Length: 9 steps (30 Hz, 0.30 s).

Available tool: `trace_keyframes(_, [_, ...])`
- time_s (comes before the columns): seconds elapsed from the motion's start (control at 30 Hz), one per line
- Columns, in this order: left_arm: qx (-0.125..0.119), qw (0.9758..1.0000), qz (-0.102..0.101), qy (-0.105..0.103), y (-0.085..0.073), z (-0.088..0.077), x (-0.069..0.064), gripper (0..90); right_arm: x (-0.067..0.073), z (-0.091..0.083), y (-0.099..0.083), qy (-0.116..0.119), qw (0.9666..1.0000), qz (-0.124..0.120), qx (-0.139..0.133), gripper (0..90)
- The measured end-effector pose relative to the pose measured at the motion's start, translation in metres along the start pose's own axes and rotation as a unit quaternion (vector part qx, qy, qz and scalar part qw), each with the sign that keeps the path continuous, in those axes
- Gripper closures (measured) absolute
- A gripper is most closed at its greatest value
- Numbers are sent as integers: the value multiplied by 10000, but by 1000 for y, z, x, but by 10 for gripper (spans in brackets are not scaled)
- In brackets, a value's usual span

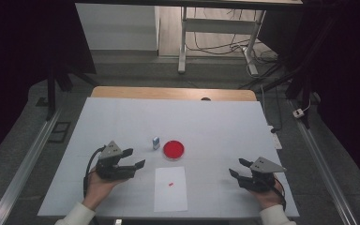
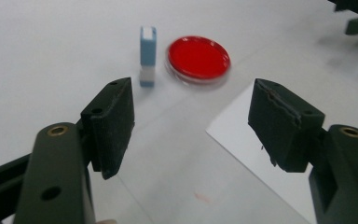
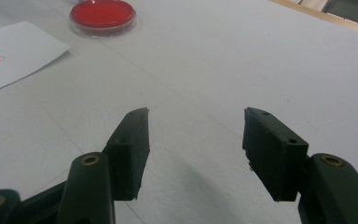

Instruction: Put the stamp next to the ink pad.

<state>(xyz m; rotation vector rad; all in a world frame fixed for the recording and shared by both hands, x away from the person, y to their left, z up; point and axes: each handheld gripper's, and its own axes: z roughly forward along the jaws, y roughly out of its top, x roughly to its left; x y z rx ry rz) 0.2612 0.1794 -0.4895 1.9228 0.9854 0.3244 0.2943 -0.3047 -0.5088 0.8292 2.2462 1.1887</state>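
You are holding both claws, left [image 1: 137, 158] and right [image 1: 237, 167], spread apart over the white-topped bench [image 1: 215, 126], grey floor surrounding it.

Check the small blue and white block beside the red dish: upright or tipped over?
Upright. The blue and white block stands on its narrow end, taller than wide, just beside the red dish.

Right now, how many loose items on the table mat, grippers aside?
3. A red dish near the centre, a small blue-and-white block standing just to its left, and a white paper sheet with a small red mark, lying in front of the dish.
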Motion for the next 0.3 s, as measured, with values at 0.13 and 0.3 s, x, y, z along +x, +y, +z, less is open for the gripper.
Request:
trace_keyframes(0.13, [-27,10000,8,-53,-10,-10,-4,315,0,0,1,26,10000,-42,5,406])
trace_keyframes(0.3, [-34,9999,3,-112,-15,-12,-4,314,0,-1,3,35,10000,-83,-42,406])
